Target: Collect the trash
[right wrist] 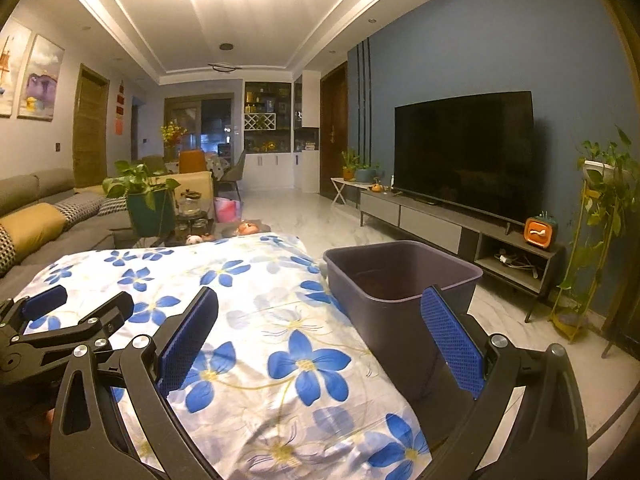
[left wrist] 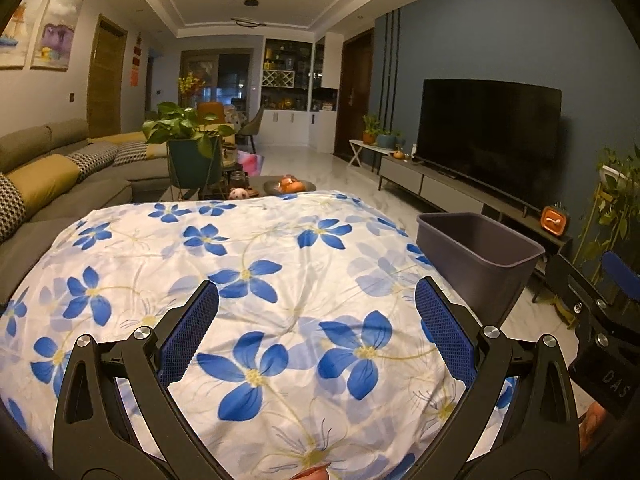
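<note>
I hold both grippers above a table covered with a floral cloth, white with blue flowers. The left gripper has its two fingers spread wide, with nothing between the blue pads; only the cloth shows in the gap. The right gripper is also spread wide and holds nothing. Through its gap I see the cloth and the near wall of the trash bin.

The trash bin is a dark purple rectangular tub and it stands upright at the right edge of the cloth-covered table. In the left wrist view the bin is ahead and to the right of the left gripper, and the right gripper shows partly at the right edge of the picture. In the right wrist view the right finger overlaps the front of the bin, but I cannot tell if it touches. Inside the bin I see something dark at the bottom, too dim to name. I see no loose trash on the cloth in either view.

Behind the table there is a grey sofa with yellow cushions at the left, a potted plant, and a large television on a low cabinet by the blue wall.
</note>
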`<state>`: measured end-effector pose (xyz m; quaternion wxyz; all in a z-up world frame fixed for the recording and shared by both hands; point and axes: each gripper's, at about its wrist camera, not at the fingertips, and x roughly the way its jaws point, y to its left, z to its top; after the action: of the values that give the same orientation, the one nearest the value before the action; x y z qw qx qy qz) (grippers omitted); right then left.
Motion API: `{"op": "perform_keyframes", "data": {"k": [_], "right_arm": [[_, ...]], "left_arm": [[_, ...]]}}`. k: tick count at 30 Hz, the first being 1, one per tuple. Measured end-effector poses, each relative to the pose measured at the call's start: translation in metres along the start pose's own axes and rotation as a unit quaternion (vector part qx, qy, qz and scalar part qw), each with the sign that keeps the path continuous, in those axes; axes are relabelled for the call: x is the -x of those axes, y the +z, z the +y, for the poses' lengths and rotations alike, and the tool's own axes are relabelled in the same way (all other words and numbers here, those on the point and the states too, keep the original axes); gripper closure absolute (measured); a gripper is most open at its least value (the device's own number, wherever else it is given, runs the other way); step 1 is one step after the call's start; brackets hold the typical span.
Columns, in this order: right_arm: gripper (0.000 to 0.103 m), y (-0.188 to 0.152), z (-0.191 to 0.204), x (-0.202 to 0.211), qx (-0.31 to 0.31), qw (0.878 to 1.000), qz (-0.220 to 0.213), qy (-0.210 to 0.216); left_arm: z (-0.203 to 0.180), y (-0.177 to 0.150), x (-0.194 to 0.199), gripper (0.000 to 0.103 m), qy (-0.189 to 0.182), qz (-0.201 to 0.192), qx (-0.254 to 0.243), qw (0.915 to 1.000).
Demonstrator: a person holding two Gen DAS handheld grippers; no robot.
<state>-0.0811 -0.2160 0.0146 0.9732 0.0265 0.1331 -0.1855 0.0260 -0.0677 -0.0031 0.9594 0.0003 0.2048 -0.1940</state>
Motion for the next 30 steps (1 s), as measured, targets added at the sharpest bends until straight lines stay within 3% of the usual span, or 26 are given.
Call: {"op": "perform_keyframes", "data": {"k": [30], "right_arm": [[0.006, -0.004, 0.014, 0.008, 0.005, 1.000, 0.000, 0.007]], "left_arm": [[0.012, 0.001, 0.014, 0.006, 0.004, -0.009, 0.015, 0.9998]]}}
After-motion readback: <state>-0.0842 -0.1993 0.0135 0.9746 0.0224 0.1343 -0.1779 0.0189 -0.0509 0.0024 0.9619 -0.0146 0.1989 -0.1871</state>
